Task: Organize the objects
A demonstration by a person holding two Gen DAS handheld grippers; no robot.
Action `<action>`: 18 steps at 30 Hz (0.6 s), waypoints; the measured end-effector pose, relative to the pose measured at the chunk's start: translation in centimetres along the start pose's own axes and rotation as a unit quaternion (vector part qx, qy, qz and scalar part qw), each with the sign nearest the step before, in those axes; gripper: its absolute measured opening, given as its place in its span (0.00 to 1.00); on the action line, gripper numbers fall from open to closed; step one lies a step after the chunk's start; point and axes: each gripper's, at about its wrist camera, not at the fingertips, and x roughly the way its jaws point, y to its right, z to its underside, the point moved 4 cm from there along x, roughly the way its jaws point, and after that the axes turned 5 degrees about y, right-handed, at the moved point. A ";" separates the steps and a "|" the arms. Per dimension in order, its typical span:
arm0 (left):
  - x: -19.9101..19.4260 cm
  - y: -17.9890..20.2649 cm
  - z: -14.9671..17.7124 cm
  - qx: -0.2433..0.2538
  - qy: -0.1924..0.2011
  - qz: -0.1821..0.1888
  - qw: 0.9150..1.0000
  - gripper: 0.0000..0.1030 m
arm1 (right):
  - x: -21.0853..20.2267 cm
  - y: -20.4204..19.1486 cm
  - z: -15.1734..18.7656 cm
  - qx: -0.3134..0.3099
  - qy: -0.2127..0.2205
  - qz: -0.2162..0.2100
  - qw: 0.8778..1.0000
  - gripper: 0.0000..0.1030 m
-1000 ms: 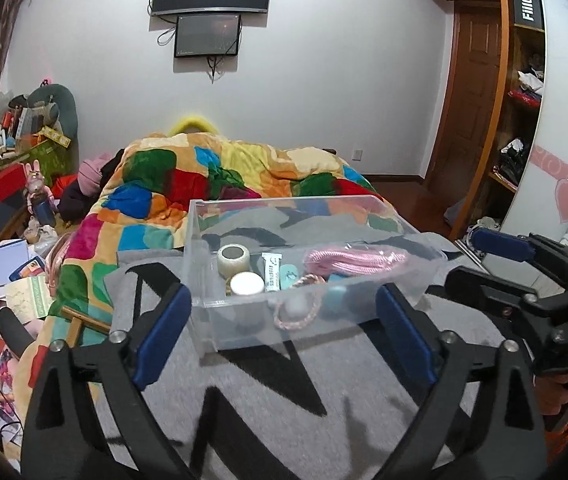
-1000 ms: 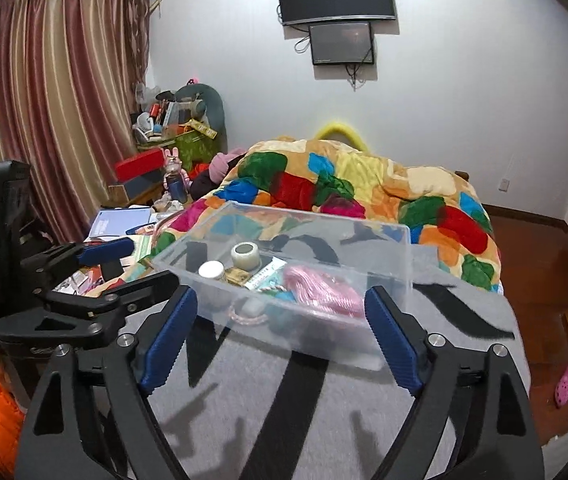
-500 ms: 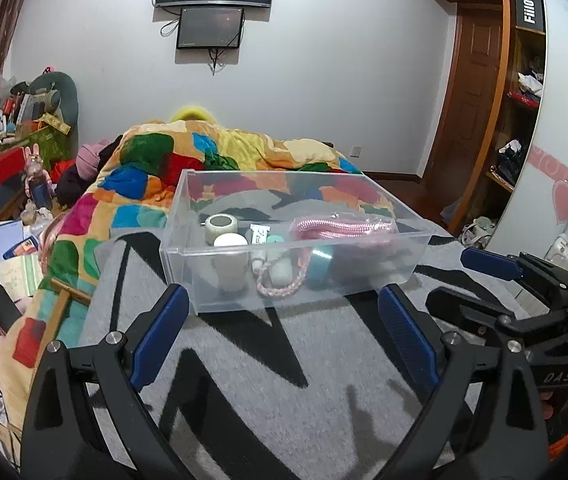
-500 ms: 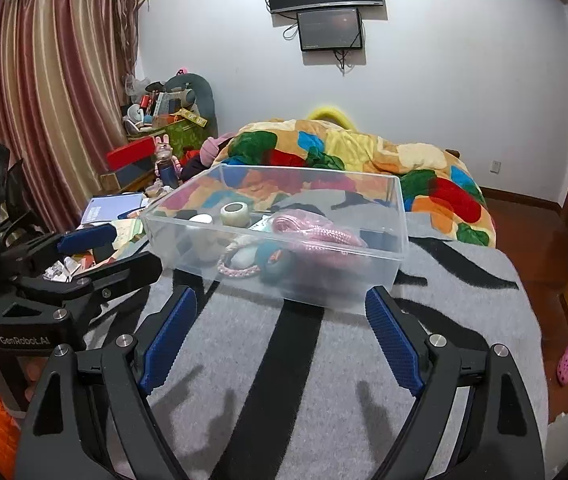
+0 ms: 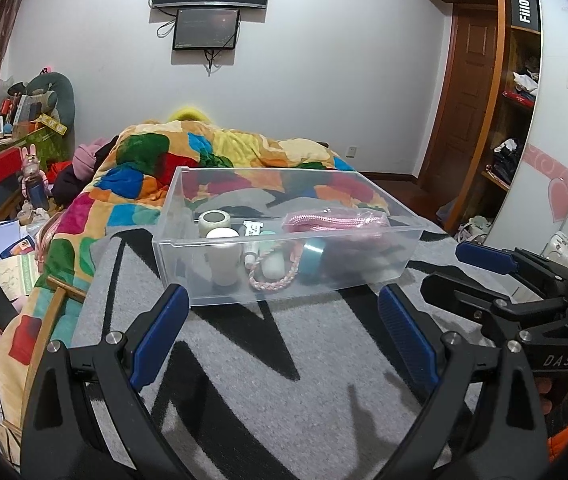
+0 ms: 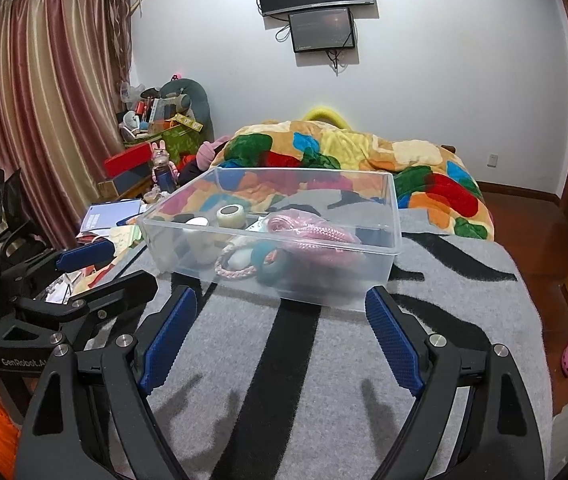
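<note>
A clear plastic box (image 5: 188, 216) stands on the grey and black blanket (image 5: 252, 364); it also shows in the right wrist view (image 6: 394, 216). Inside lie a pink rope (image 5: 332, 221), a tape roll (image 5: 215, 221), a white jar (image 5: 223, 256), a teal ring (image 5: 313, 257) and a pink braided loop (image 5: 274, 283). My left gripper (image 5: 284, 328) is open and empty just short of the box's near wall. My right gripper (image 6: 280, 326) is open and empty, also just in front of the box. Each gripper shows in the other's view, the right one (image 5: 484, 272) and the left one (image 6: 96, 264).
A colourful patchwork quilt (image 5: 188, 160) lies heaped behind the box. Clutter of books, boxes and toys (image 5: 0, 216) fills the left side. A wooden shelf unit and door (image 5: 484, 120) stand at the right. A wooden floor (image 6: 540, 232) lies beyond the bed's right edge.
Both grippers have dropped lower and drawn back a little, so the box now appears from a flatter side angle. The box and its contents stayed in place. Both stay open.
</note>
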 end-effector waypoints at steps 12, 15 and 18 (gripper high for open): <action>-0.2 -0.3 -0.2 -0.010 -0.002 0.000 1.000 0.94 | -0.5 -0.3 -0.3 -0.001 0.005 -0.007 1.000 0.82; -0.2 -0.3 -0.2 -0.009 -0.002 0.001 1.000 0.94 | -0.7 -0.4 -0.3 0.000 0.006 -0.009 1.000 0.82; -0.2 -0.3 -0.3 -0.009 -0.001 0.001 1.000 0.94 | -0.8 -0.5 -0.3 0.000 0.007 -0.012 1.000 0.82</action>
